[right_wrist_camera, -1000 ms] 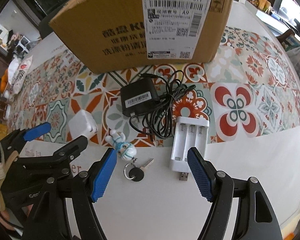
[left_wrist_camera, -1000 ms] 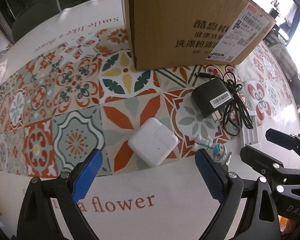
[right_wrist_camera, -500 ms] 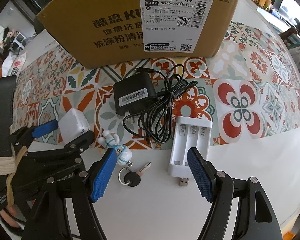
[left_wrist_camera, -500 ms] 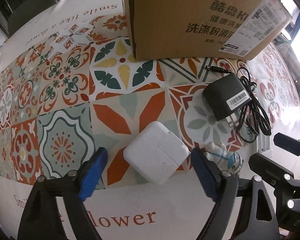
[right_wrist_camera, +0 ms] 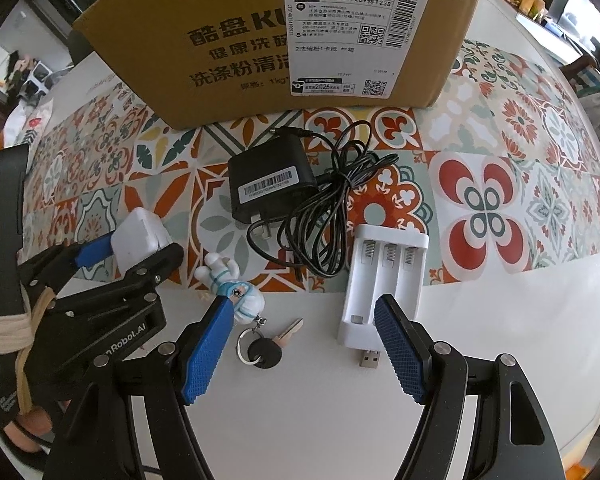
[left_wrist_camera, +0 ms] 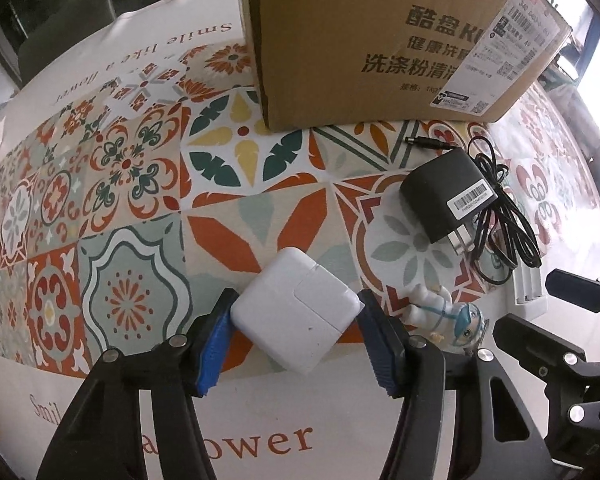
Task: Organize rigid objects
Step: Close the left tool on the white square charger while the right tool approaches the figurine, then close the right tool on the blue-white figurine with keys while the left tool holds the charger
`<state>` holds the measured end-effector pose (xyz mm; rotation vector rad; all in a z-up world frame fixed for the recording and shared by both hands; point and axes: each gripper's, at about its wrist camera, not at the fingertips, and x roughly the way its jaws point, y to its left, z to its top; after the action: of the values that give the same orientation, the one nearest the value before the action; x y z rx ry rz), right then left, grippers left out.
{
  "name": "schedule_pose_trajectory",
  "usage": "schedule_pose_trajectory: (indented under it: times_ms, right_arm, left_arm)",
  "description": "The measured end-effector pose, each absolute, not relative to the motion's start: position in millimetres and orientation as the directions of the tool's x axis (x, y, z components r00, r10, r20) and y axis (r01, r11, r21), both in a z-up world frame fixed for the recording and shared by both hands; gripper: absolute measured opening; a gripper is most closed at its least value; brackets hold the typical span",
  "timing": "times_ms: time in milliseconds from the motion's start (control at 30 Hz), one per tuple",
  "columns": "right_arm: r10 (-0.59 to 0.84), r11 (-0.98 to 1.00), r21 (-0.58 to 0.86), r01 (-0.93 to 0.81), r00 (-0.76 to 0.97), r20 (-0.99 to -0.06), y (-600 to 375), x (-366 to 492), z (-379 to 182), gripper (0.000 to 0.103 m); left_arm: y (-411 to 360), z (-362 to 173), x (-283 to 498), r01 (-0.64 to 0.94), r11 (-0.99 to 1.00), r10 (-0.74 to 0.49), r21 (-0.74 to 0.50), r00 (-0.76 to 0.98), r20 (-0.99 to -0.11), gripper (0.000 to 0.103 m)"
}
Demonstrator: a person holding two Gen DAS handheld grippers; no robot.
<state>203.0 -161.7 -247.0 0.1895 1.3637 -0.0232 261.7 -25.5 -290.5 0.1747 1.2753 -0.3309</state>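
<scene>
A white square charger (left_wrist_camera: 296, 312) lies on the patterned tablecloth (left_wrist_camera: 132, 168). My left gripper (left_wrist_camera: 296, 300) points down over it, its jaws closing, and both blue pads (left_wrist_camera: 214, 344) touch opposite corners of the charger. The right wrist view shows the same grip on the charger (right_wrist_camera: 138, 236) at the left. My right gripper (right_wrist_camera: 304, 308) hangs open above the white table edge. Its left finger is over a small figurine keychain (right_wrist_camera: 232, 284) with a black-headed key (right_wrist_camera: 264, 354). Its right finger is over the near end of a white battery holder (right_wrist_camera: 384, 276).
A large cardboard box (left_wrist_camera: 380, 40) stands at the back of the table. In front of it lies a black power adapter (right_wrist_camera: 268, 184) with a tangled black cable (right_wrist_camera: 332, 216). A person's fingers (right_wrist_camera: 28, 428) hold the left tool.
The left jaws have closed from wide apart onto the white charger, and that gripper has come down closer to it. The right gripper has stayed open, edging slightly toward the box.
</scene>
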Motion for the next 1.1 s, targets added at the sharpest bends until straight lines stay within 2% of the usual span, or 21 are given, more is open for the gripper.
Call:
schedule_pose_trajectory:
  times_ms: [233,533,600,733,933,1100]
  right_arm:
    - [0.122,0.983,0.147,0.110,0.206,-0.971,-161,198,-244,0.073]
    - [0.178,0.980,0.191,0.056,0.186,-0.966,-153,195,-245,0.072]
    - [0.193,0.978,0.204,0.043,0.184,-0.964,-151,194,-245,0.066]
    - [0.221,0.974,0.226,0.006,0.175,-0.959,-144,195,-248,0.062]
    - [0.216,0.976,0.210,-0.056,0.138,-0.967,-133,205,-261,0.048]
    - [0.210,0.975,0.197,-0.104,0.130,-0.969,-126,211,-268,0.045]
  left_arm:
    - [-16,-281,250,0.308,0.946,-0.180,-0.098,0.248,-0.952,0.059]
    - [1,-264,225,0.283,0.956,-0.158,-0.075,0.282,-0.946,0.059]
    - [3,-263,224,0.274,0.959,-0.152,-0.072,0.285,-0.946,0.059]
    - [12,-259,215,0.246,0.967,-0.141,-0.069,0.290,-0.947,0.059]
    - [11,-264,214,0.211,0.975,-0.126,-0.066,0.286,-0.950,0.059]
    - [13,-263,213,0.184,0.981,-0.111,-0.059,0.289,-0.951,0.059]
